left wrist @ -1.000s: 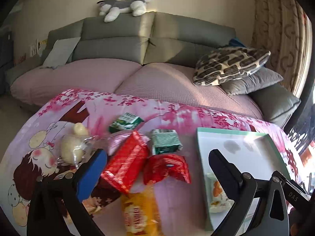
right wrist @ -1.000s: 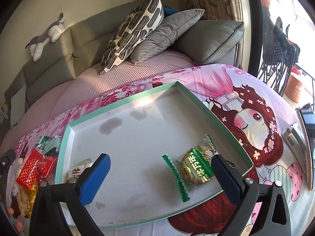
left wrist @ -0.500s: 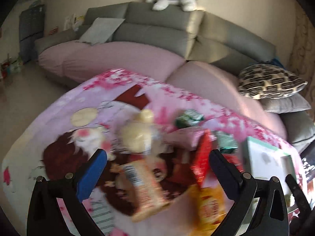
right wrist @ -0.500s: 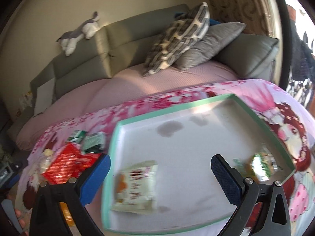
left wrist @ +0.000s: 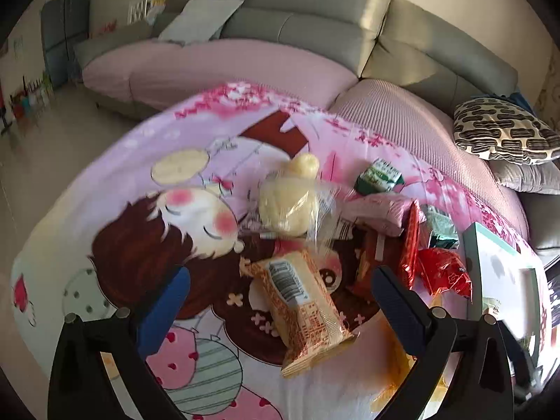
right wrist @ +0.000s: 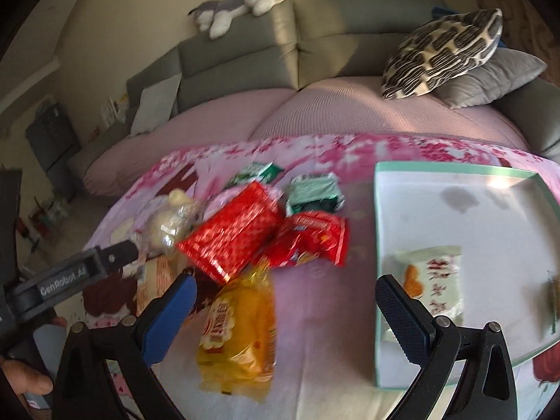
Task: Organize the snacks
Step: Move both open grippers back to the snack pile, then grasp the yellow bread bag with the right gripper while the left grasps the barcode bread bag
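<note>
**Both tools wide open over the snack pile**

Left tool [left wrist: 280,301] is spread wide with nothing in it, and the beige barcode packet [left wrist: 302,309] lies flat on the desk between its fingers. At 12 o'clock past that sits a clear bag of pale buns [left wrist: 290,206]. Right tool [right wrist: 285,309] gapes empty too, the yellow snack bag [right wrist: 239,332] between its fingers. Red packets [right wrist: 234,231] at 11, and the green-rimmed tray [right wrist: 378,245] at 2 holds a pale packet [right wrist: 437,280]. Sofa [right wrist: 315,52] beyond.

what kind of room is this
Most likely a home living room: a grey sectional sofa with a patterned cushion, a plush toy on its backrest, and a cartoon-print tablecloth holding snacks.
</note>
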Tool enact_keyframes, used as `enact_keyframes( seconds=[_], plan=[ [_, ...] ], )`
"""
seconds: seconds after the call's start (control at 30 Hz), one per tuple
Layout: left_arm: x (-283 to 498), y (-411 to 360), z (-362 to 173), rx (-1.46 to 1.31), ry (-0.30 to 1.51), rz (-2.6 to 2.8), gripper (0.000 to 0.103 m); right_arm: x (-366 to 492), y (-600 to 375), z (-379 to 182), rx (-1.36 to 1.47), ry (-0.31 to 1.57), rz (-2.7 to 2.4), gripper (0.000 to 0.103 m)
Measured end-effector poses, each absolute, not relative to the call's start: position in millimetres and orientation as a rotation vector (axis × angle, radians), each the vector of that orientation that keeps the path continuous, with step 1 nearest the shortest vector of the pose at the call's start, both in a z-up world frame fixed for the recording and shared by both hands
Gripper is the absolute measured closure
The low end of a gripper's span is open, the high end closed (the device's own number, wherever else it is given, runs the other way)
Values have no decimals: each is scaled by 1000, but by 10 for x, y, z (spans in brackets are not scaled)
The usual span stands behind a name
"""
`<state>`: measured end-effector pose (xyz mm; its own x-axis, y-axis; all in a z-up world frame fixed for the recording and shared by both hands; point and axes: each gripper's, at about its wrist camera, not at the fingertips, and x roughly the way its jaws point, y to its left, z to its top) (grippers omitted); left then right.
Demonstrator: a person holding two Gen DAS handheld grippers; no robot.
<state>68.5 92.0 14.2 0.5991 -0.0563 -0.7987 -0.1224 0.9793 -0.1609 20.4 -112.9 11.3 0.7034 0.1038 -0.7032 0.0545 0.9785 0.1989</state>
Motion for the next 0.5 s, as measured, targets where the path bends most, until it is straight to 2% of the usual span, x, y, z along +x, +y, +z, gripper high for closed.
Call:
enact_keyframes(
  seconds=[0.43,0.5],
  plan=[
    [787,871,-272,-192,1061,75,1,279,-738,-246,52,928,38,0],
    [792,858,-296,-191,1069,67,5,275,-686,-268,25,934,41,2]
  ],
)
